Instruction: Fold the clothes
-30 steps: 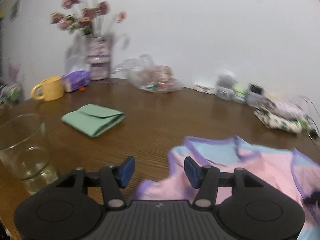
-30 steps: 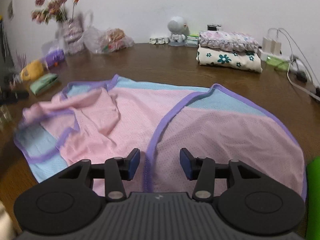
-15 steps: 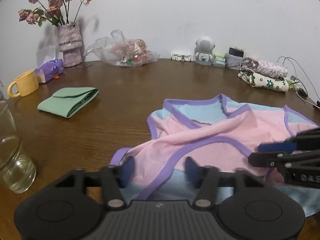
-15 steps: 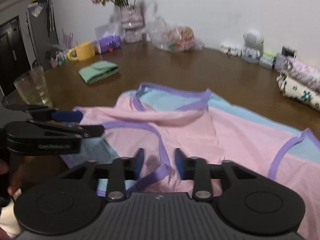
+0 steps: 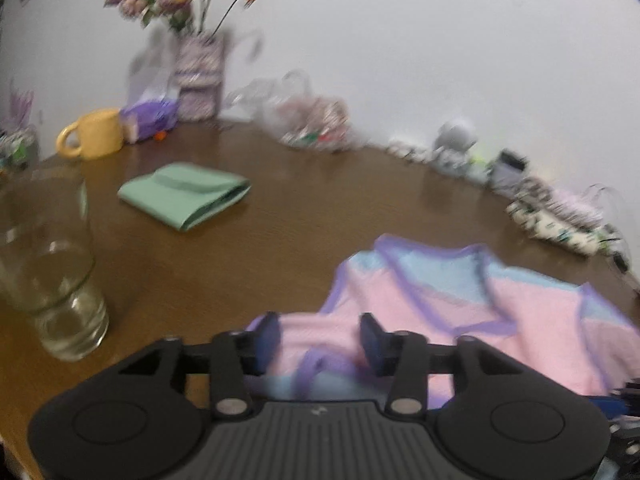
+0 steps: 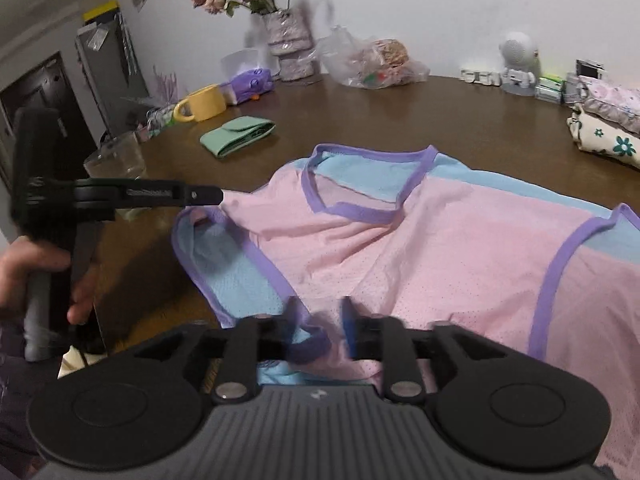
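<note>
The pink garment (image 6: 400, 248) lay rumpled on the table (image 6: 460, 120). The right gripper (image 6: 318, 330) pinched its purple hem; the left gripper (image 5: 320, 340) stood spread. Better to lift evenly, I thought.

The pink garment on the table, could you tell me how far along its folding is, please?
Done: a green cloth and floral stack lie folded. In hand: the pink garment lies rumpled; the right gripper brackets its hem, the left gripper hovers open. Left: every fold.
</note>
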`<state>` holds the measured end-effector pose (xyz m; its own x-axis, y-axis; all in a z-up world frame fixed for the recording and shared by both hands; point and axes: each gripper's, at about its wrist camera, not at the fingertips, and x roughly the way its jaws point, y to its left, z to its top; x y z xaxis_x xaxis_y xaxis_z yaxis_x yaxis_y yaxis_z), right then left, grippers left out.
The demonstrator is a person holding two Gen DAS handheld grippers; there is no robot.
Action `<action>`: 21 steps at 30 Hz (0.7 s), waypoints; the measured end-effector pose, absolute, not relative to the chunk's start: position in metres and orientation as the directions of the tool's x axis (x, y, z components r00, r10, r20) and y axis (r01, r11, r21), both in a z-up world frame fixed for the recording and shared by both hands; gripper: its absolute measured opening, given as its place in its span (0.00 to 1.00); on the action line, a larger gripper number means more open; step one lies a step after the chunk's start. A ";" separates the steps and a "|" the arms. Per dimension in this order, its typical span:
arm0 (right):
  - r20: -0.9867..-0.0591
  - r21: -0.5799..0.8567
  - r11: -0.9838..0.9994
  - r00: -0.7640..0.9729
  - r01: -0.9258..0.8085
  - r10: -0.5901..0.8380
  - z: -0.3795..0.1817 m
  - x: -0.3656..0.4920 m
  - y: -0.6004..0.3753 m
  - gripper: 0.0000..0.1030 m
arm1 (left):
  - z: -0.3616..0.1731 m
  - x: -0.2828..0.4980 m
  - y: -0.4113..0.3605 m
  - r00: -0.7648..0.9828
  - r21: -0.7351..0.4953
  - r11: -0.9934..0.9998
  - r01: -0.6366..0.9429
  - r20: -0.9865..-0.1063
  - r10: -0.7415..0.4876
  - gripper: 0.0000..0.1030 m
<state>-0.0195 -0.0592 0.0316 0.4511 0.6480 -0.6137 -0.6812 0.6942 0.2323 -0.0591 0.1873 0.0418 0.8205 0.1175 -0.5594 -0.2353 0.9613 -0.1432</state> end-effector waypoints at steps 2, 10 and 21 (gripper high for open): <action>-0.590 0.229 0.704 0.479 -0.673 0.650 0.036 -0.021 -0.063 0.40 | 0.053 -0.055 0.182 0.840 -0.143 0.969 -0.202 -0.533 0.097 0.56; -0.599 0.213 0.785 0.557 -0.582 0.575 0.037 -0.015 -0.082 0.42 | 0.056 0.048 0.159 0.738 -0.062 0.995 -0.075 -0.675 0.014 0.60; -0.622 0.223 0.835 0.586 -0.502 0.519 0.020 -0.015 -0.116 0.44 | 0.031 0.088 0.168 0.715 -0.113 0.976 -0.188 -0.697 0.057 0.05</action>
